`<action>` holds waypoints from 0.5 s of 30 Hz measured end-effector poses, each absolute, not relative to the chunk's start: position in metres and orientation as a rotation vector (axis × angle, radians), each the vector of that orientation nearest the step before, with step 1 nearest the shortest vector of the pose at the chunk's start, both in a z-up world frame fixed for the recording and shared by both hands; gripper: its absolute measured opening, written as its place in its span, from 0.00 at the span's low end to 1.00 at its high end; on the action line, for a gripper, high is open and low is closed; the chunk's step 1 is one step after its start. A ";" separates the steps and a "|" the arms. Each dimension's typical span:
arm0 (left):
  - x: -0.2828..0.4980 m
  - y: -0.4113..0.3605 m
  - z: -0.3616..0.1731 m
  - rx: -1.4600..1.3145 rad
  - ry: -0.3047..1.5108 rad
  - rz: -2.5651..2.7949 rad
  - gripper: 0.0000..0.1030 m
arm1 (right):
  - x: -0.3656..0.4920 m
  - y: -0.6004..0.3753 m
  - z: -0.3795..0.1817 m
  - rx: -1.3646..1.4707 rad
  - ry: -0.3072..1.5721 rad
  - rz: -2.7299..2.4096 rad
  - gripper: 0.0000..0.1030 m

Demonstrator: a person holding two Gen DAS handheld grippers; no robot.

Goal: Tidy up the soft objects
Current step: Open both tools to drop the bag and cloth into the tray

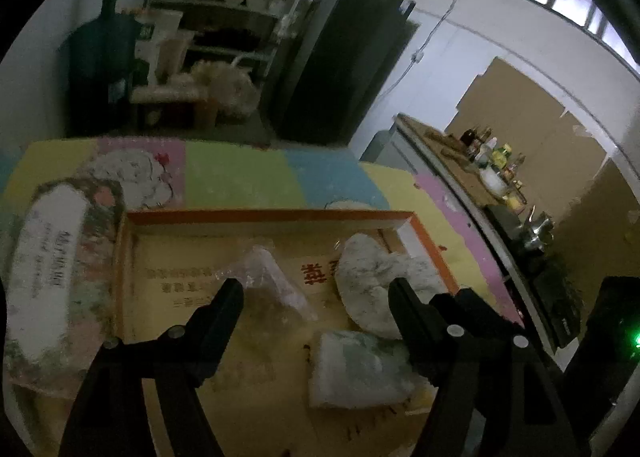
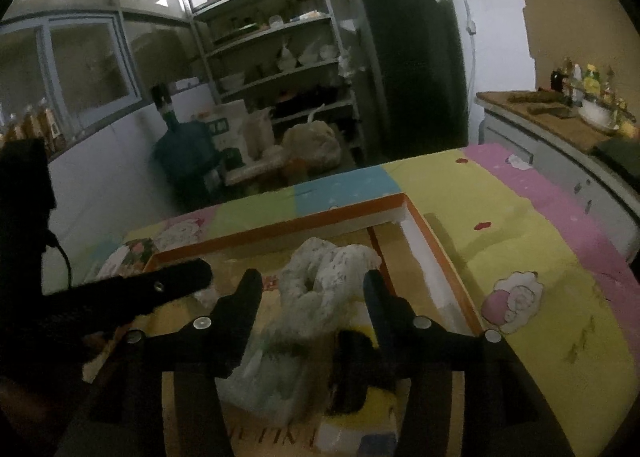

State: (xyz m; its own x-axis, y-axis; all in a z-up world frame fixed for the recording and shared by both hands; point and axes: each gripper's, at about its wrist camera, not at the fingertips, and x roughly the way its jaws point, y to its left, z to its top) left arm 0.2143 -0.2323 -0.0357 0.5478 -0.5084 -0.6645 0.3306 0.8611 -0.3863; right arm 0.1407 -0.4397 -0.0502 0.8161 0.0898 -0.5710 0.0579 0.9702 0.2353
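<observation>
A shallow orange-rimmed box (image 1: 264, 216) (image 2: 448, 281) lies on a pastel patchwork mat. In it are a clear plastic bag (image 1: 266, 277), a white speckled rolled cloth (image 1: 372, 277) (image 2: 320, 285) and a folded white-green cloth (image 1: 356, 373) (image 2: 268, 377). My left gripper (image 1: 316, 289) hovers open over the box, with the bag just by its left finger and the rolled cloth by its right one. My right gripper (image 2: 311, 285) is open too. The rolled cloth lies loose between its fingers. A left gripper finger (image 2: 180, 283) reaches in from the left.
A flowery white packet (image 1: 48, 265) lies left of the box. A yellow pack (image 2: 360, 409) sits at the box's near end. To the right is a counter with bottles (image 1: 496, 165) (image 2: 576, 85). Shelves (image 2: 276, 57), a black fridge (image 2: 412, 65) and a blue water jug (image 2: 180, 149) stand behind.
</observation>
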 end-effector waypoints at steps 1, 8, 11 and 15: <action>0.210 -0.231 -0.031 -0.220 0.839 -0.506 0.73 | 0.135 -0.438 -0.048 0.249 0.608 0.012 0.55; 0.169 -0.213 0.001 -0.108 0.670 -0.534 0.73 | 0.096 -0.418 -0.037 0.249 0.546 -0.027 0.57; 0.150 -0.197 0.009 -0.086 0.614 -0.518 0.73 | 0.079 -0.405 -0.033 0.225 0.511 -0.059 0.58; 0.128 -0.171 0.018 -0.069 0.546 -0.487 0.73 | 0.063 -0.389 -0.029 0.217 0.482 -0.053 0.59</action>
